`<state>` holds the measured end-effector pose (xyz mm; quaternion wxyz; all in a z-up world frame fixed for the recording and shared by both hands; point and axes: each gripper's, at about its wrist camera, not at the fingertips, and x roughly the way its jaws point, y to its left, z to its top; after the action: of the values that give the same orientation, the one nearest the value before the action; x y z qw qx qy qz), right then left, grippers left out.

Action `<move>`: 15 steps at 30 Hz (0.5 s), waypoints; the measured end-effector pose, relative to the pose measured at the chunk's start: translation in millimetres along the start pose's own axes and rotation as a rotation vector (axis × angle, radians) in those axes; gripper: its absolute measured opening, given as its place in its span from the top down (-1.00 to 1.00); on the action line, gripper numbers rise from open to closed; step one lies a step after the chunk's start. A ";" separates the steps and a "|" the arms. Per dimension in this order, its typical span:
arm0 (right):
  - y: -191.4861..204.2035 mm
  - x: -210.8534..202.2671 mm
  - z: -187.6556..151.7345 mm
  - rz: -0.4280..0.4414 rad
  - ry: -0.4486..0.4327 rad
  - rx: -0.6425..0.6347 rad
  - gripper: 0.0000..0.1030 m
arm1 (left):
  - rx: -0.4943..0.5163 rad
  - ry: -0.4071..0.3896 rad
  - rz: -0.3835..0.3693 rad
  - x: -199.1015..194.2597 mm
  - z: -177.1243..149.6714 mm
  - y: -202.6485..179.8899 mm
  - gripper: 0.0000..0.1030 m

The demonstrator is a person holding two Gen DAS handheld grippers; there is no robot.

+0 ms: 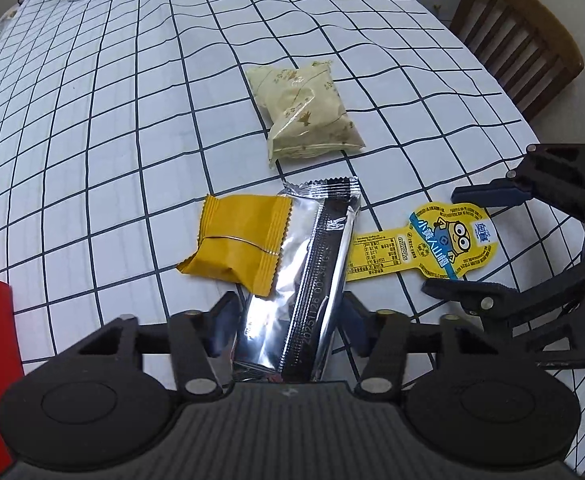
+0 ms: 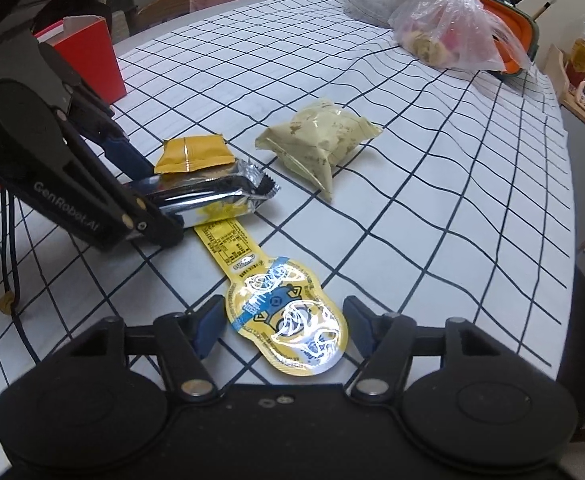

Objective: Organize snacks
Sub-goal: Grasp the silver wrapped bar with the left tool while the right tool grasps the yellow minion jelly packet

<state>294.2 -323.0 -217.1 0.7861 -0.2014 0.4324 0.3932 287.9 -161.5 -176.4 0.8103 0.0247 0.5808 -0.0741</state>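
On the checked surface [image 1: 112, 128], the left gripper [image 1: 290, 316] has its jaws either side of a silver wrapper [image 1: 312, 264]; whether they press it I cannot tell. A yellow packet [image 1: 238, 246] leans against the wrapper's left side. The right gripper [image 2: 282, 322] sits with jaws spread wide around the round end of a yellow cartoon pouch [image 2: 288, 320], not gripping it. A pale green packet [image 1: 306, 110] lies apart, farther back. A red box [image 2: 86, 60] stands at the left.
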 end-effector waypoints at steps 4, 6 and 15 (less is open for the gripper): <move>5.7 -3.7 -4.7 -0.017 0.004 0.029 -0.18 | -0.002 -0.006 -0.009 -2.8 -2.8 -1.8 0.13; 8.0 -6.5 -7.9 -0.026 0.010 0.053 -0.15 | -0.012 -0.004 -0.019 -4.7 -4.8 -1.5 0.15; 24.3 -25.3 -30.7 -0.071 0.019 0.198 0.16 | -0.080 0.007 -0.054 -17.4 -25.0 0.2 0.19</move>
<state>250.9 -339.6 -212.1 0.8113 -0.1419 0.4691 0.3187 259.0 -156.6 -168.2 0.8062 -0.0230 0.5867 -0.0727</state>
